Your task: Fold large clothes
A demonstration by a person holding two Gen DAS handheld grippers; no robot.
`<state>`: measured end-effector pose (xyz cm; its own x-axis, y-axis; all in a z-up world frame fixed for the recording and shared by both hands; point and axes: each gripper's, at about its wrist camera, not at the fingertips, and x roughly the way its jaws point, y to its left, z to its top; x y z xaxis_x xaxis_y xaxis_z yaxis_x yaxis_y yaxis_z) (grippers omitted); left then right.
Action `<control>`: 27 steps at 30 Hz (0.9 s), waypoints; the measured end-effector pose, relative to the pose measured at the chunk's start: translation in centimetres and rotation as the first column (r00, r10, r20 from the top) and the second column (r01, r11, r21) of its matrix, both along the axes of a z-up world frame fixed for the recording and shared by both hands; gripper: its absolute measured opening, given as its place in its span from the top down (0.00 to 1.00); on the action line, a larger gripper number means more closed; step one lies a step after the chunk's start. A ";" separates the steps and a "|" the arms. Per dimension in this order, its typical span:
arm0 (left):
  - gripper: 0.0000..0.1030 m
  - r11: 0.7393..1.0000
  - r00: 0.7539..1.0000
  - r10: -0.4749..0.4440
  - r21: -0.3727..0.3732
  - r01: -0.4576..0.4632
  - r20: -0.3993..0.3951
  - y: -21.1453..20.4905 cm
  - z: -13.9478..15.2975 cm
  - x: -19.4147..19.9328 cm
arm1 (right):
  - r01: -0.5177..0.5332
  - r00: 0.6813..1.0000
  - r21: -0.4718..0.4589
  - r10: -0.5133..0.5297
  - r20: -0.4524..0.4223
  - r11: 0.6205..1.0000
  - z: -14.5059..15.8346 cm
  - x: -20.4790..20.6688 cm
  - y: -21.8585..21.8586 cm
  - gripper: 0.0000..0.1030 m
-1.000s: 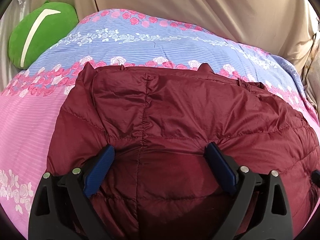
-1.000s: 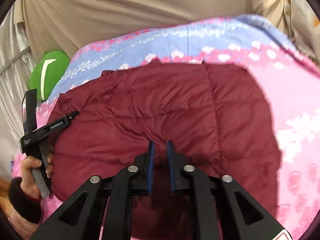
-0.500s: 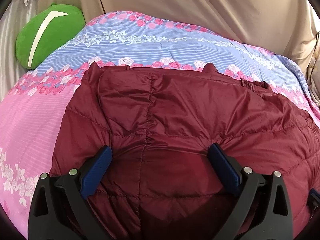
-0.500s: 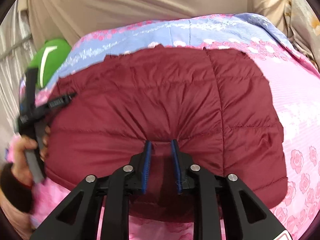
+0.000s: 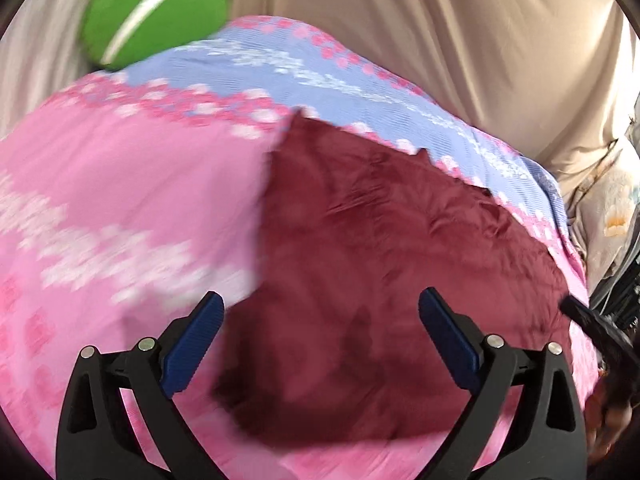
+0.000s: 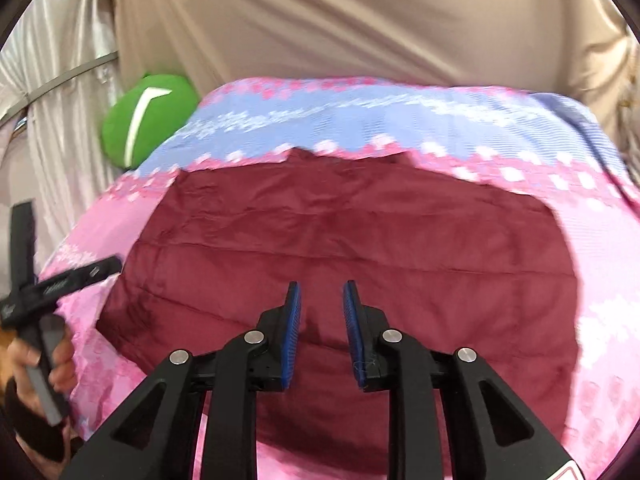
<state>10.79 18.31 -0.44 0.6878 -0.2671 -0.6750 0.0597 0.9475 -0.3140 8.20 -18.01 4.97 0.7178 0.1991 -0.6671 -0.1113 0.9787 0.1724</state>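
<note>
A dark red quilted jacket [image 5: 380,280] lies folded into a broad block on the bed; the right wrist view shows the jacket [image 6: 340,232] nearly whole. My left gripper [image 5: 320,300] hangs wide open over its near left edge, left pad over the pink cover, nothing pinched. From the right wrist view, the left gripper [image 6: 60,280] sits beside the jacket's left side in a person's hand [image 6: 36,360]. My right gripper [image 6: 322,288] hovers over the jacket's near middle, its pads a narrow gap apart, the fabric flat beneath and not pinched.
The bedspread [image 5: 120,200] is pink with white and pink flowers and a blue band [image 6: 360,120] at the far side. A green cushion [image 5: 156,12] lies at the far left corner. Beige curtains [image 6: 340,20] hang behind the bed.
The left gripper swung to the left, so the jacket now fills the right of its view. The right gripper pulled back and up, its pads parted slightly, and the pinched pucker has gone flat.
</note>
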 end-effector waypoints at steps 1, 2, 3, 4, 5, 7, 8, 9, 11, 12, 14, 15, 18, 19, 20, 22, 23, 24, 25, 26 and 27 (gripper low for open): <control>0.07 1.000 1.000 0.020 0.009 -0.020 -0.004 1.3 -0.1 -1.2 | -0.016 1.000 0.003 0.016 -0.007 1.000 -0.2 0.5 0.6 0.79; 0.07 0.999 0.999 0.030 0.012 -0.030 -0.010 2.2 -0.2 -1.9 | -0.032 0.999 0.001 0.032 -0.013 0.999 -0.5 1.0 1.4 0.79; 0.07 0.999 0.999 0.041 0.006 -0.041 -0.025 3.3 -0.4 -2.9 | -0.045 0.999 -0.007 0.045 -0.020 0.999 -0.8 1.7 2.2 0.79; 0.07 0.999 0.999 0.037 -0.009 -0.037 -0.040 4.1 -0.7 -3.6 | -0.053 0.998 -0.009 0.052 -0.026 0.999 -1.0 2.2 2.8 0.79; 0.07 0.999 0.998 0.013 -0.037 -0.016 -0.066 4.8 -1.0 -4.2 | -0.062 0.997 -0.004 0.062 -0.034 0.998 -1.3 3.0 3.3 0.79; 0.07 0.997 0.996 -0.030 -0.080 0.023 -0.085 5.4 -1.3 -4.8 | -0.062 0.997 0.011 0.062 -0.044 0.998 -1.5 4.2 4.1 0.79; 0.07 0.995 0.995 -0.047 -0.089 0.040 -0.086 5.4 -1.5 -5.0 | -0.062 0.997 0.018 0.062 -0.048 0.998 -1.6 4.7 4.2 0.79; 0.07 0.995 0.995 -0.061 -0.088 0.054 -0.082 5.2 -1.6 -5.1 | -0.063 0.997 0.034 0.064 -0.053 0.997 -1.7 5.4 4.2 0.79; 0.08 0.995 0.995 -0.066 -0.073 0.060 -0.075 4.8 -1.8 -4.8 | -0.048 0.997 0.049 0.051 -0.059 0.998 -1.8 6.7 4.2 0.79; 0.08 0.995 0.994 -0.075 -0.077 0.069 -0.079 4.5 -2.1 -4.3 | -0.036 0.997 0.050 0.039 -0.059 0.998 -1.8 7.2 4.1 0.79; 0.10 0.988 0.989 -0.115 -0.118 0.104 -0.088 3.7 -2.5 -3.5 | -0.013 0.998 0.052 0.016 -0.056 0.999 -1.7 8.2 3.8 0.79; 0.10 0.985 0.988 -0.128 -0.131 0.116 -0.090 3.4 -2.7 -3.4 | 0.001 0.998 0.051 0.002 -0.061 0.999 -1.8 9.0 3.4 0.79; 0.10 0.978 0.981 -0.169 -0.142 0.155 -0.091 1.9 -3.0 -2.3 | 0.032 0.994 0.041 -0.027 -0.102 0.999 -3.0 11.0 2.7 0.79; 0.11 0.979 0.981 -0.168 -0.133 0.155 -0.101 1.5 -3.3 -1.9 | 0.037 0.992 0.043 -0.032 -0.124 0.998 -3.7 11.7 2.5 0.79; 0.12 0.981 0.980 -0.161 -0.127 0.146 -0.116 1.2 -3.8 -1.4 | 0.037 0.988 0.055 -0.028 -0.152 0.998 -4.9 12.5 2.4 0.79; 0.16 0.984 0.980 -0.148 -0.115 0.133 -0.133 0.9 -4.6 -0.7 | 0.034 0.987 0.061 -0.024 -0.156 0.998 -5.8 13.1 2.1 0.79; 0.19 0.987 0.982 -0.144 -0.095 0.133 -0.124 0.6 -4.5 -0.6 | 0.034 0.987 0.061 -0.024 -0.160 0.998 -5.8 13.2 2.1 0.79; 0.19 0.988 0.981 -0.143 -0.078 0.133 -0.131 0.4 -4.5 -0.5 | 0.034 0.986 0.061 -0.024 -0.166 0.998 -5.6 13.2 2.2 0.79; 0.21 0.988 0.981 -0.141 -0.076 0.132 -0.131 0.3 -4.4 -0.4 | 0.034 0.985 0.066 -0.022 -0.173 0.997 -5.3 13.1 2.1 0.79; 0.21 0.988 0.981 -0.143 -0.086 0.132 -0.134 0.3 -4.4 -0.4 | 0.034 0.984 0.097 -0.016 -0.177 0.995 -4.7 12.9 1.7 0.78; 0.21 0.986 0.981 -0.145 -0.107 0.131 -0.133 0.6 -4.2 -0.2 | 0.031 0.985 0.133 -0.008 -0.171 0.991 -4.2 12.7 1.4 0.78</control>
<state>10.57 18.93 -4.65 0.5404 -0.4220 -0.7279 0.1364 0.8976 -0.4191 20.89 -16.62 0.79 0.6012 0.2824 -0.7475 -0.0507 0.9471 0.3170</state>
